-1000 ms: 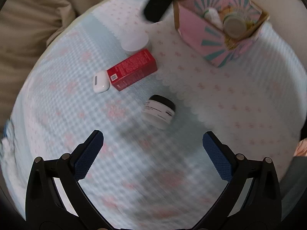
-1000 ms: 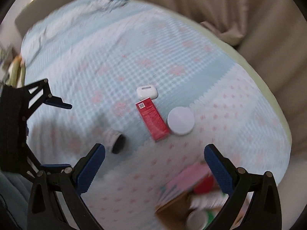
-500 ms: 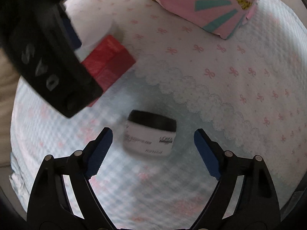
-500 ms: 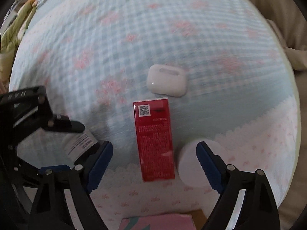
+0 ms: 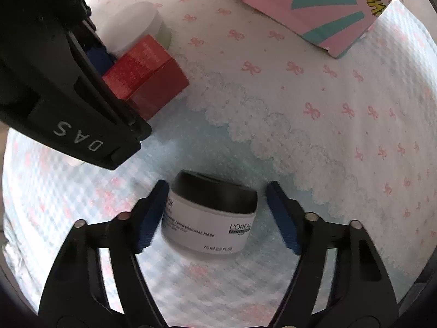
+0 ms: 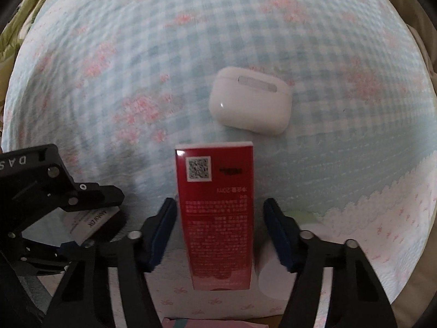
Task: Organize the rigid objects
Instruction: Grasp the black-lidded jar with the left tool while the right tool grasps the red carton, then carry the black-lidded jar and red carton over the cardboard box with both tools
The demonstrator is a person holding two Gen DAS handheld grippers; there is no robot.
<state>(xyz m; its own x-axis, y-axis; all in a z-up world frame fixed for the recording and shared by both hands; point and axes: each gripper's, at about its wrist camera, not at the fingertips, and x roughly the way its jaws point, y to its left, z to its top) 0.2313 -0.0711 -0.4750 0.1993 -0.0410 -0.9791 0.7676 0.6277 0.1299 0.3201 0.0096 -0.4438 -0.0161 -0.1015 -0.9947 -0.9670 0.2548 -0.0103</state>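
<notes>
Left wrist view: the left gripper [image 5: 215, 216] stood released, its jaws straddling the jar [image 5: 210, 216], which lay on its side on the bedspread [image 5: 327, 136], black lid pointing away. The left pad touched or nearly touched the jar wall; a gap remained on the right. The right gripper [image 5: 92, 63] filled the upper left and hid most of the red box [image 5: 147, 76] and part of a white lid [image 5: 136, 27]. The pink box [image 5: 314, 5] was cut off at the top.

Right wrist view: the right gripper [image 6: 218, 232] was released too, astride the red box [image 6: 218, 213], whose long axis ran straight ahead between the jaws. An earbud case [image 6: 250, 101] lay just beyond. The white lid was mostly hidden behind the right jaw.
</notes>
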